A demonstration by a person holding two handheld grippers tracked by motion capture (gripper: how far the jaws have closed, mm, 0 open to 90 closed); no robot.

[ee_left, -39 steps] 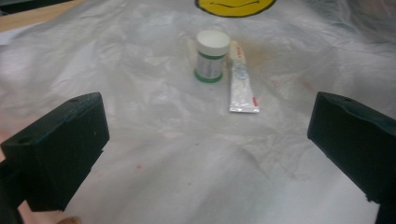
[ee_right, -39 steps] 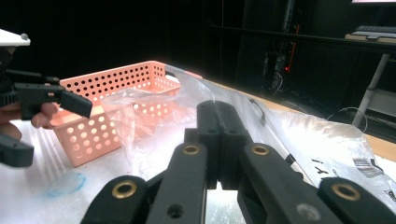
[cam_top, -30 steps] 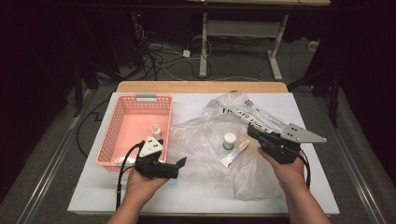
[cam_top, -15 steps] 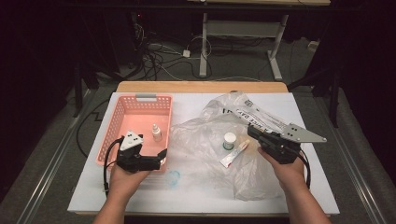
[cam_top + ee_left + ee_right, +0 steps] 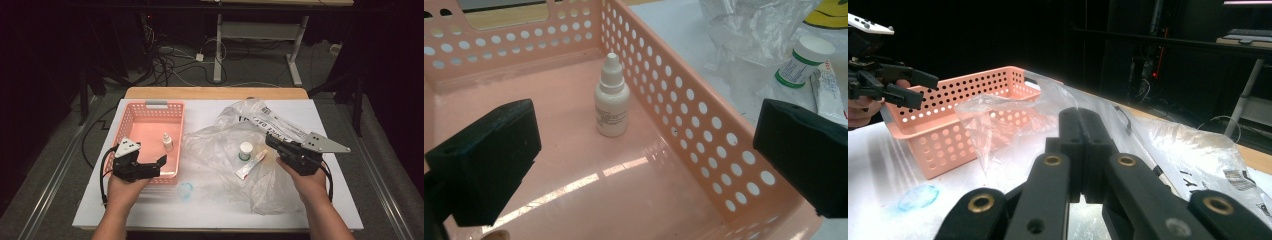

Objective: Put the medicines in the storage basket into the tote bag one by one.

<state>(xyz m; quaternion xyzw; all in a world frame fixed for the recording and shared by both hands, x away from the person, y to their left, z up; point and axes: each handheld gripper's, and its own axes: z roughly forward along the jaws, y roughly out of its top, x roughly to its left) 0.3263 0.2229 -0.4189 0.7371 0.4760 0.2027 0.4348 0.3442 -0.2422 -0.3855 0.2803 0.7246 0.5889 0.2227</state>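
A small white dropper bottle [image 5: 611, 97] stood upright inside a pink perforated basket [image 5: 704, 150], a little above the centre of the left gripper view, close to the basket's right wall but not touching it. It had a narrow conical cap, a ribbed collar and a printed label too small to read. In the high view the bottle [image 5: 167, 142] stood left of centre, near the basket's [image 5: 125, 125] right side. The basket sat on the left half of the white table, its handle slot at the far end, its floor glossy.
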